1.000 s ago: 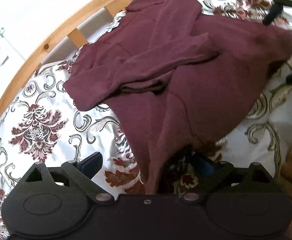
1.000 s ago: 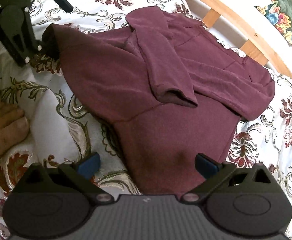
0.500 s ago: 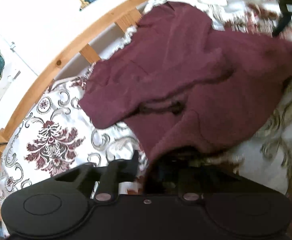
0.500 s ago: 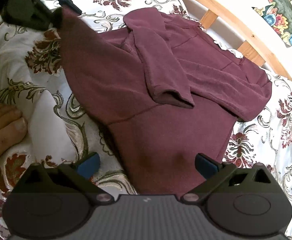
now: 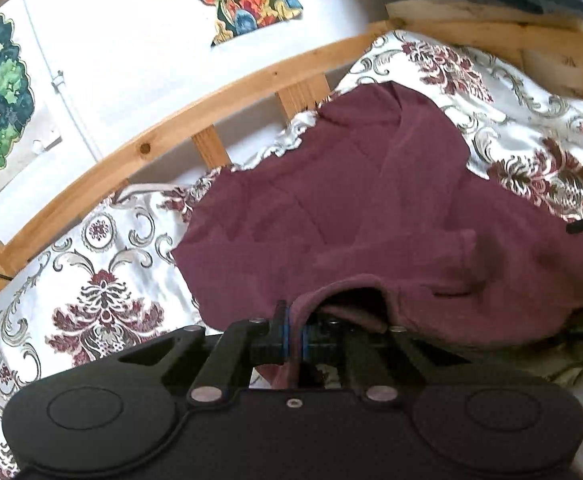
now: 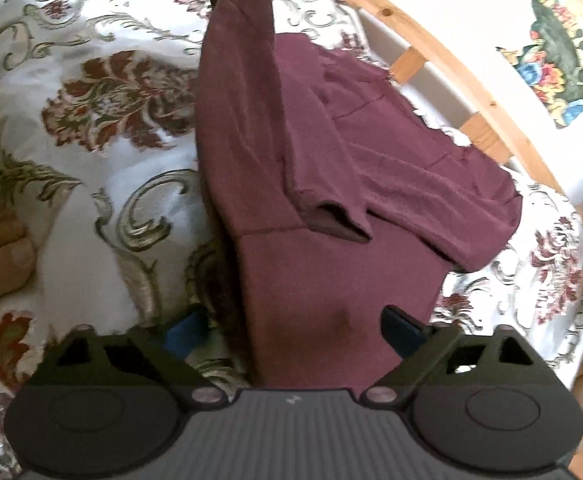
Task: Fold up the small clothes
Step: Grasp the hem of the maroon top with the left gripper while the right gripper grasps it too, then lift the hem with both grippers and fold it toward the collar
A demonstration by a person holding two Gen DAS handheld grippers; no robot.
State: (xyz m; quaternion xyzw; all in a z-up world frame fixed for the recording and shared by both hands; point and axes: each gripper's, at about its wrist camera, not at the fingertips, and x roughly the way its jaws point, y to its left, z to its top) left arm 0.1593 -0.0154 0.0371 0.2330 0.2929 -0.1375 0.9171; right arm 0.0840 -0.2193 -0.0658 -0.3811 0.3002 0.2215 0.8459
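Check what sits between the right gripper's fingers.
Right wrist view: the maroon garment's hem end lies between the right gripper's open fingers, which have been closing; neither touches it.

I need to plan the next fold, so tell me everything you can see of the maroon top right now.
The maroon top is a soft, fleecy knit with long sleeves, lying on the flowered bedspread near the wooden bed rail. One sleeve is folded across the body, its cuff open. The left tongs are shut on one edge, which is raised off the bed. The right tongs have been closing and straddle the hem, not pressing it.
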